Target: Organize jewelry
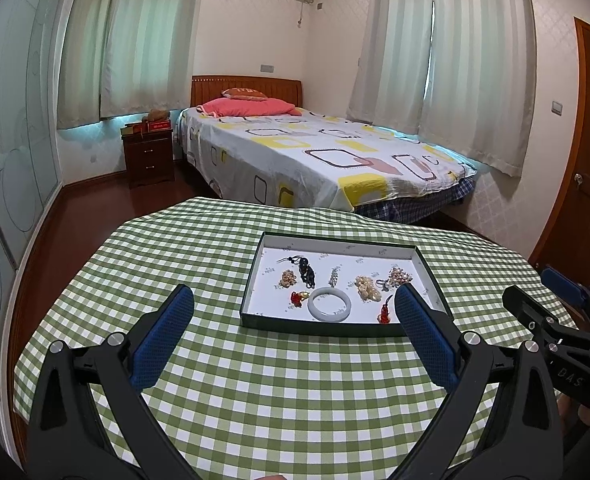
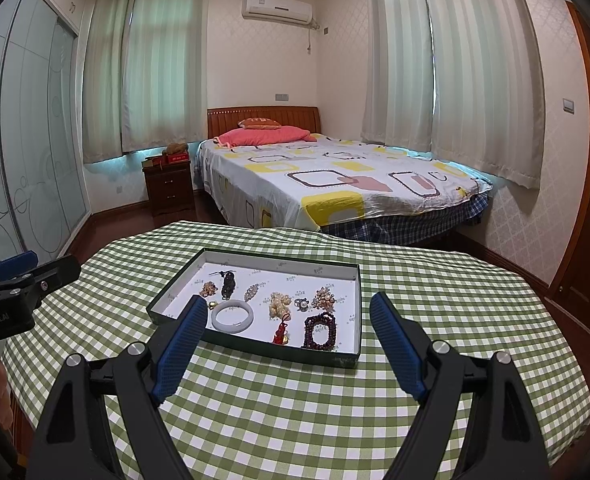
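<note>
Checked cloth, shallow rectangular tray, smooth white bangle, dark beaded bracelet

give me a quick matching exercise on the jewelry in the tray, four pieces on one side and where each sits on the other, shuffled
Things:
1. white bangle
2. dark red bead bracelet
3. black pendant
4. ring

Places in the tray, seen from the right wrist view:
A. near right corner
B. near edge, left of centre
C. far left part
D. middle, between two pale bead clusters

Pairs: 1-B, 2-A, 3-C, 4-D
</note>
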A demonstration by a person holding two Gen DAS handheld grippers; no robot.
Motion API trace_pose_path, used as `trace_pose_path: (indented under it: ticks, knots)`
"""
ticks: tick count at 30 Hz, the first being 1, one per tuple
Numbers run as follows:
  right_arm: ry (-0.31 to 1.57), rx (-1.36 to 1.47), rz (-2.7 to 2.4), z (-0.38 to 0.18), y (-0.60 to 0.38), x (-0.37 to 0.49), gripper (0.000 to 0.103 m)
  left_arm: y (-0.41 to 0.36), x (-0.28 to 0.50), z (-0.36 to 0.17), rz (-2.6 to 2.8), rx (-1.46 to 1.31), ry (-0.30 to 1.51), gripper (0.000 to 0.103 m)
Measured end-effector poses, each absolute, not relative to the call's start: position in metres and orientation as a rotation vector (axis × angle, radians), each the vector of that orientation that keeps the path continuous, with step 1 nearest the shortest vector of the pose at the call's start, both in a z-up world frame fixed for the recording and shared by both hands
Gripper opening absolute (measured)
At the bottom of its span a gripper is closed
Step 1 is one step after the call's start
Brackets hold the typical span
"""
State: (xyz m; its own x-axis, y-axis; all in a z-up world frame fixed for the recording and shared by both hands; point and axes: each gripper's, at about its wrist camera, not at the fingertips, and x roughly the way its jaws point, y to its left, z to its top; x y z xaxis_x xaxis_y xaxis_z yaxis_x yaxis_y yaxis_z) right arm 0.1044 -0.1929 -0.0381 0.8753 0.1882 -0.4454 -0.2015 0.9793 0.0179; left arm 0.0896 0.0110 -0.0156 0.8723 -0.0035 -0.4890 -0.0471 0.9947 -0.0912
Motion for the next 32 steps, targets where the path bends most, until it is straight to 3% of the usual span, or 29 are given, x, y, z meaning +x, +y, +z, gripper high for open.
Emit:
trace_pose_path:
  ticks: [32]
  knots:
    - [0.487, -0.023, 0.199, -0.046, -0.198, 0.108, 0.081, 0.016, 0.1, -0.031, 0.039, -0.105, 0.562, 0.099]
